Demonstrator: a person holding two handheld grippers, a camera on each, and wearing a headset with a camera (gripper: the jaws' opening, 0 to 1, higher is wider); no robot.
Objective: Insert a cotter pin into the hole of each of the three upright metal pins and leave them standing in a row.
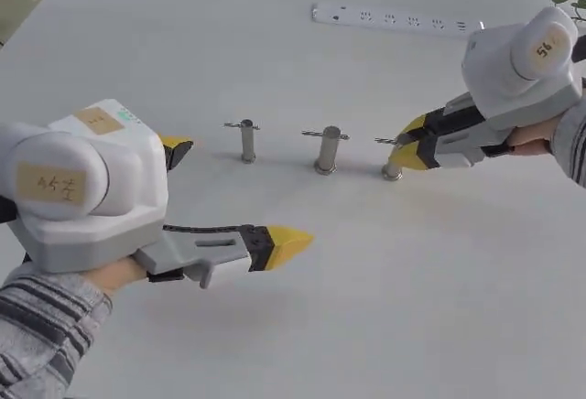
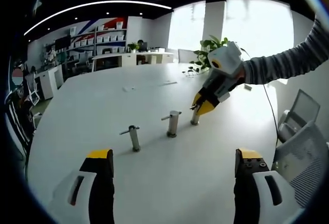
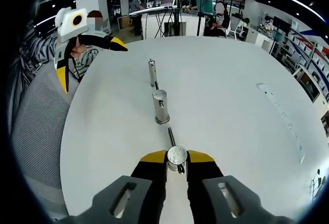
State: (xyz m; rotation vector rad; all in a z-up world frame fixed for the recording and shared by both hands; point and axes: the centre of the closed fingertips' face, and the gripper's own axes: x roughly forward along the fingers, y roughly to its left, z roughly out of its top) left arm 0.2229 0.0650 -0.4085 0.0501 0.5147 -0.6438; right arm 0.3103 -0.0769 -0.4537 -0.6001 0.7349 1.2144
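Counting 3 metal pins (image 1: 328, 154) standing upright in a row mid-counter (image 1: 275, 335), and 3 cotter pins (image 1: 322, 134), one per pin. The 1st pin (image 1: 247, 145), on the left side, is carrying its cotter pin crosswise near the top, and so is the middle one.

The right hand-held gripper (image 1: 403, 150) is sitting over the 3rd pin (image 1: 392, 172), w/ its yellow jaws drawn in against the pin's round top, one on each side, pinching it. The 3rd cotter pin (image 1: 385, 141) is poking out just past the tips toward the middle pin.

The left hand-held gripper (image 1: 238, 190) is hovering toward the near-left edge, well apart from the row, jaws spread wide and holding nothing.

2 hand-held grippers in all, each wearing a tan sticker w/ handwriting. The right one (image 1: 547, 48) is reading approx "95"; the left one (image 1: 50, 184) isn't legible.

1 white power strip (image 1: 394, 18) is lying along the far edge, w/ a plant (image 1: 572, 1) peeking in at the far-right corner. Office chairs (image 2: 303, 116) are standing beside the counter in the left gripper view.
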